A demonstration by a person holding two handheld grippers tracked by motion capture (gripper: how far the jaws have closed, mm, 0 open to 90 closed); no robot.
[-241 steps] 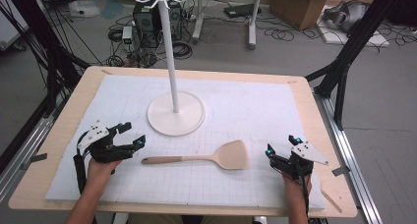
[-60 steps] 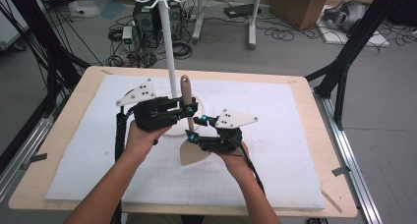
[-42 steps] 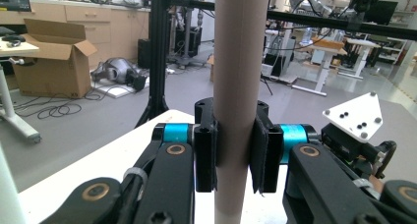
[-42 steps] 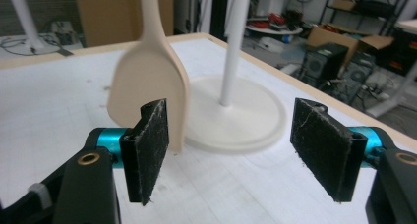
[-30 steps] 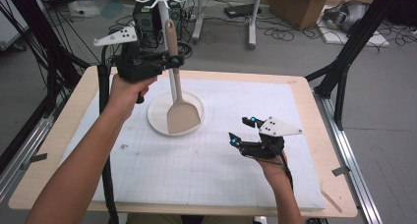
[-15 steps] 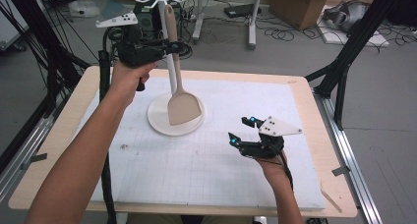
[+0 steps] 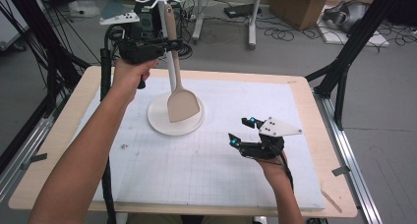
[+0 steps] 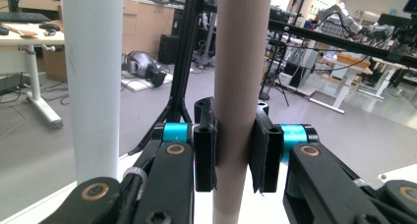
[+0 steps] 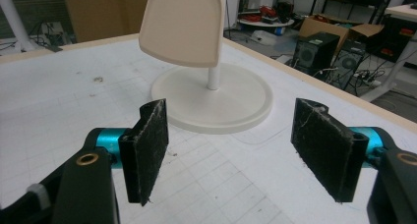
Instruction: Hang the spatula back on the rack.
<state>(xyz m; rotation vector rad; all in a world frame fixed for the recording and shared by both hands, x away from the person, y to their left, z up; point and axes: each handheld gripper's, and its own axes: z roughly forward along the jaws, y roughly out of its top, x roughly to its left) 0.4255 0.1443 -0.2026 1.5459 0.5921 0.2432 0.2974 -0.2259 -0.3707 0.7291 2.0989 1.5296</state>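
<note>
Your left gripper (image 7: 169, 43) clamps the spatula (image 7: 178, 86) by its handle, blade hanging above the stand (image 7: 162, 121) near the table's (image 7: 59, 135) far edge. Your right gripper (image 7: 241, 131) rests wide open, well apart.

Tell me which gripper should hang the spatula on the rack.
Left. The left gripper already clamps the spatula by its handle beside the rack's pole; the right gripper sits open over the mat.

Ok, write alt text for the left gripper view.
The left gripper clamps its two black padded jaws on the upright beige wooden handle of a spatula. A white round pole stands just left of it, with a workshop floor, desks and black frames behind.
</note>
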